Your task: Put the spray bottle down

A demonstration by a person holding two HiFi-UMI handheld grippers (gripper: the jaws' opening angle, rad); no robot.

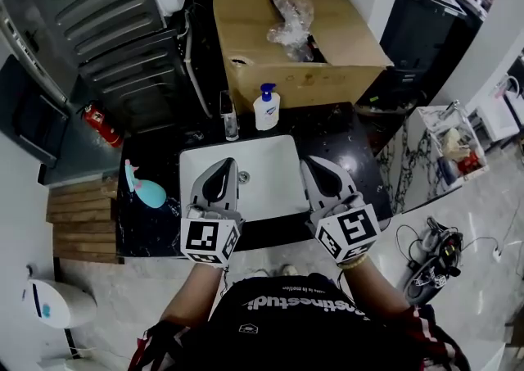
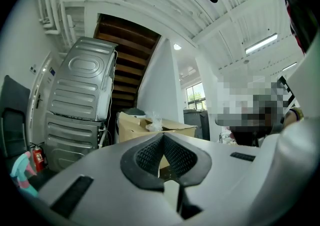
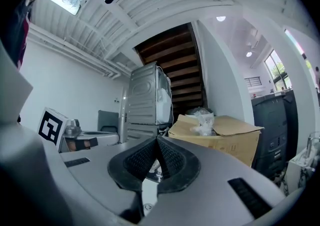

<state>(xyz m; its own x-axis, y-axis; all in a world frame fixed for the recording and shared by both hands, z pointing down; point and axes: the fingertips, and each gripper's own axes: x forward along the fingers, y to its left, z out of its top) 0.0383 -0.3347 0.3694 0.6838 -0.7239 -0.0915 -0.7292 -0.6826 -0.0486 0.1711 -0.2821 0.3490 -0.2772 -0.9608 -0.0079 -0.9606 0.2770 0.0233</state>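
both grippers, held level over the front edge of a white rectangular sink (image 1: 274,197) set in a black marbled counter (image 1: 348,136). the left gripper (image 1: 224,165), grey with a marker cube at its rear, has its ribbed black pads (image 2: 150,154) pressed together, tips touching, nothing between them. the right gripper (image 1: 315,165), of the same build, is likewise clenched on nothing, its pads (image 3: 172,157) meeting at the tip. the two sit side by side, apart from each other, each in one hand of the person standing at the counter.

the teal spray bottle (image 1: 147,192) with a pink trigger head rests on the counter left of the sink, just beside the left gripper but clear of it, touched by neither tool. behind the sink stands a white pump bottle with a blue top (image 1: 266,108), and behind that an open brown cardboard box (image 1: 299,74) holding crumpled clear plastic. a grey ribbed washing machine (image 1: 106,17) is at the far left, with a small red fire extinguisher (image 1: 102,125) below it.
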